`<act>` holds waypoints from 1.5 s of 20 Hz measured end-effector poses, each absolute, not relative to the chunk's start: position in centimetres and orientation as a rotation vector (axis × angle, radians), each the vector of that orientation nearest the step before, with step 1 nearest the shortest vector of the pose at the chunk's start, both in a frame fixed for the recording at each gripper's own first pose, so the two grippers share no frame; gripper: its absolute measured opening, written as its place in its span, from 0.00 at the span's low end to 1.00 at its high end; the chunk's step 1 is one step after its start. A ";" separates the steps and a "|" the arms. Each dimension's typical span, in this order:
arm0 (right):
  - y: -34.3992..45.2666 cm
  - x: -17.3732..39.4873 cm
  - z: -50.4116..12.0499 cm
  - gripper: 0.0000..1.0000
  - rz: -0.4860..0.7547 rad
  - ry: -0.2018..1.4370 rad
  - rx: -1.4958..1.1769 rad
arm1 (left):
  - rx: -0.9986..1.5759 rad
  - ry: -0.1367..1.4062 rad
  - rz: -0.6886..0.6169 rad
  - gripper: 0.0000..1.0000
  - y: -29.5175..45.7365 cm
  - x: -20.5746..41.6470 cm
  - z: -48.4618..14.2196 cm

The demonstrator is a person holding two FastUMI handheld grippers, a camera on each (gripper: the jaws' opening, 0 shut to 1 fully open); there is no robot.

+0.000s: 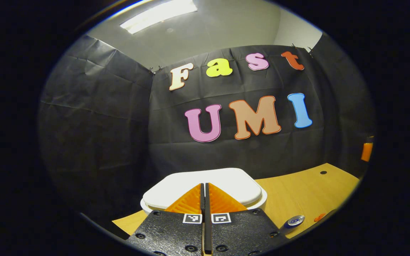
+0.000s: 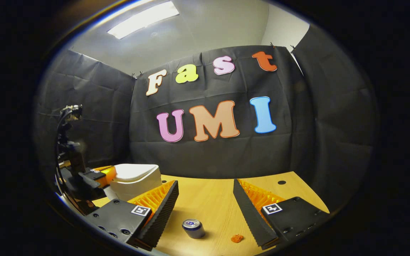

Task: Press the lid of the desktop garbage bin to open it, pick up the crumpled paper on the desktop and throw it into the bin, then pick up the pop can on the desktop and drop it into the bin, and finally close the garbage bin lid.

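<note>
The white garbage bin (image 1: 226,188) stands on the wooden table with its lid down. My left gripper (image 1: 205,185) is shut with nothing between its fingers, tips over the near part of the lid; contact cannot be told. The right gripper view shows that gripper (image 2: 101,176) at the bin (image 2: 135,179), far left. My right gripper (image 2: 205,183) hangs open above the table. Below it the pop can (image 2: 193,228) stands upright, with the small orange crumpled paper (image 2: 237,238) to its right. The left gripper view has the can (image 1: 294,221) and paper (image 1: 319,217) at lower right.
The wooden table (image 2: 208,199) runs back to the black cloth wall, which closes the booth behind and on both sides. A small round hole (image 2: 281,182) sits in the tabletop at the far right. The bin stands near the table's left edge (image 1: 130,222).
</note>
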State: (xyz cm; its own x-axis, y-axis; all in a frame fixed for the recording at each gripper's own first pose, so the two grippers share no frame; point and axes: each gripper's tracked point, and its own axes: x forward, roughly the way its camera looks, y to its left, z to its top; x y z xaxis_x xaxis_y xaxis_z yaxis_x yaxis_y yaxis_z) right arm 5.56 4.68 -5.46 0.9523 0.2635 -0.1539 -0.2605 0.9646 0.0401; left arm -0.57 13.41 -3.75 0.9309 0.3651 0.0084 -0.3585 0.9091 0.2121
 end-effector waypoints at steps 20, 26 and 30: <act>-1.3 7.1 -26.8 0.98 0.270 0.764 -0.081 | 0.182 0.010 0.244 0.71 4.9 -4.9 -2.0; -2.0 8.8 -31.5 0.94 0.277 0.896 -0.167 | 0.196 0.012 0.331 0.94 7.1 -6.2 -1.6; -2.5 9.3 -33.7 0.93 0.267 0.962 -0.194 | 0.196 0.028 0.381 0.94 8.6 -6.7 -1.9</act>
